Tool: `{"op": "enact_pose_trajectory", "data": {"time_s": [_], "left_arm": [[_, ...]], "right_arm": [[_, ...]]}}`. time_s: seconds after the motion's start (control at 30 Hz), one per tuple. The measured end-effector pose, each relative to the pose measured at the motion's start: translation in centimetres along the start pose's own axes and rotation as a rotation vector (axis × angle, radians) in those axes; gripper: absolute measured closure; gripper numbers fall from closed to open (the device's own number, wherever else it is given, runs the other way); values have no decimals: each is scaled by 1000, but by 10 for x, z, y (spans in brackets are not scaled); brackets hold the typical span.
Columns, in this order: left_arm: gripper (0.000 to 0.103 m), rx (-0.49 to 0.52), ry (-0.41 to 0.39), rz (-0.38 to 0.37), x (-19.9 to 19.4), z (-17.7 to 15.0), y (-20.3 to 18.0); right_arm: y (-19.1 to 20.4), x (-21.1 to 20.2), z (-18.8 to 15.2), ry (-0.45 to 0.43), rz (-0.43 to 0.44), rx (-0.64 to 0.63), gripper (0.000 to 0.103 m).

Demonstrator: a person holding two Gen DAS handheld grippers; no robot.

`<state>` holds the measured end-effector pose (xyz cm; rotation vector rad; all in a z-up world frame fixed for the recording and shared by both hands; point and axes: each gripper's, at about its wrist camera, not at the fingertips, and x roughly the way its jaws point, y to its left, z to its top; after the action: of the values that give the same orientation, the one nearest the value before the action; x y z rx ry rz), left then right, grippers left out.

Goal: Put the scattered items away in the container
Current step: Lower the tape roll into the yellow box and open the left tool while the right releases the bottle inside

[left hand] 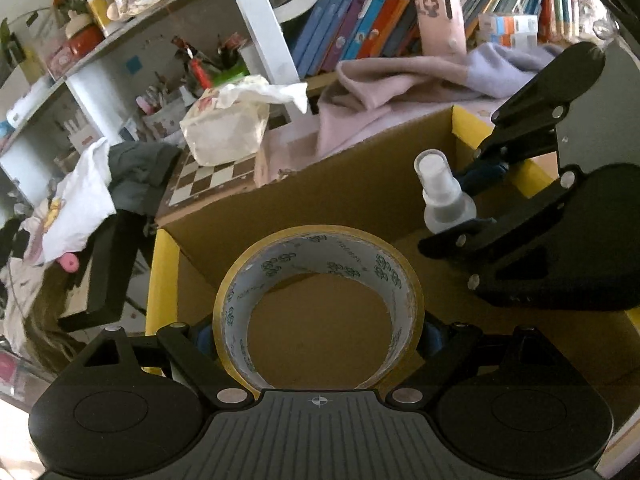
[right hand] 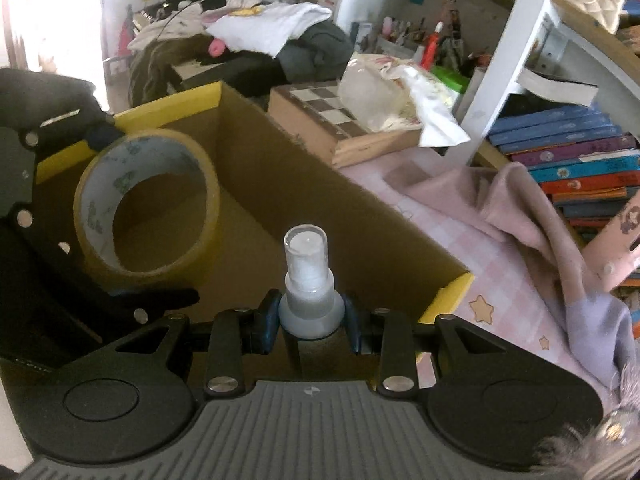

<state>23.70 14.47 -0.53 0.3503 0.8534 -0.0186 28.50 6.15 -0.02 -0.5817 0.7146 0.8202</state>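
Cardboard box (left hand: 352,188): the landmark; it stood open-topped with brown inner walls and yellow-edged rims, and both tools hung over its opening.
Pink blanket (right hand: 500,216): it lay rumpled just beyond the box's far wall, reaching toward a row of books (left hand: 372,12).
Clothes pile (right hand: 280,28): white and dark garments were heaped past the box's corner, well apart from it.
Chessboard case (right hand: 340,120): it sat just beside the box's outer wall, with a soft tissue pack (left hand: 228,128) resting on top.
Left gripper (left hand: 318,338): it was clamped on the tape roll, one blue pad pressed to each side.
Right gripper (right hand: 312,320): it was clamped on the spray bottle's body, blue pads touching both sides.
Tape roll (left hand: 320,304): yellowish, with a printed white core, it was held above the box's floor, its hole facing the camera.
Spray bottle (right hand: 310,280): small and translucent with a clear cap, it was held upright over the box, near the rim.
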Motion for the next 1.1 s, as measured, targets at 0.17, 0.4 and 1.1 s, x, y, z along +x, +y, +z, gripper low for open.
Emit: {"op": "enact_pose_trajectory", "data": {"time_s": [0.17, 0.4, 1.1], "left_arm": [[7, 16, -9, 13, -2, 0, -3], [4, -48, -67, 41, -19, 1, 7], [4, -324, -307, 50, -148, -51, 1]], "right_arm": [[2, 0, 0, -20, -19, 9, 68], [-5, -25, 6, -100, -20, 76, 67], [25, -158, -39, -323, -125, 195, 59]]}}
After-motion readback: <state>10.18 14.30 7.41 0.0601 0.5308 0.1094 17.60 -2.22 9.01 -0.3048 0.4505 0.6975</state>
